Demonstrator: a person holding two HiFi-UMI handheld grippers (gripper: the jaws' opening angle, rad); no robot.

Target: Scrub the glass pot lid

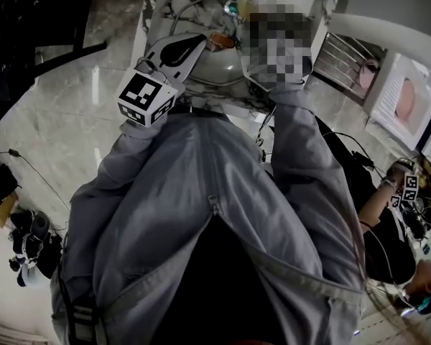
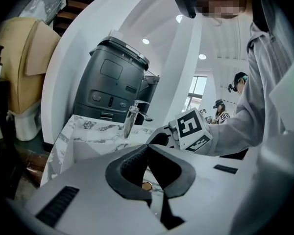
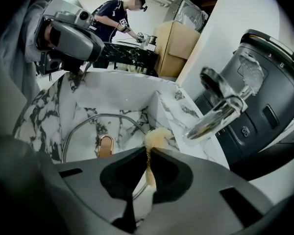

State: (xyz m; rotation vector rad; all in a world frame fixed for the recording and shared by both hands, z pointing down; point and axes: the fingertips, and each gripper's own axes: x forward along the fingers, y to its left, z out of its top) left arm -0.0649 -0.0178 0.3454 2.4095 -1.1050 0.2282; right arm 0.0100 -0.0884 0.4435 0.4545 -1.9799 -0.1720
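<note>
Jaws of the right gripper [image 3: 149, 150] are pressed together on a pale yellow sponge [image 3: 157, 137], which bulges above their tips at the centre of the right gripper view. The glass pot lid [image 3: 88, 126] lies in the marble sink [image 3: 117, 89], left of and beyond those tips, its copper handle [image 3: 105, 146] just left of them. A faucet [image 3: 220, 109] juts in from the right. The left gripper [image 2: 148, 148] has its jaws closed on nothing, with the handle glimpsed beneath them.
</note>
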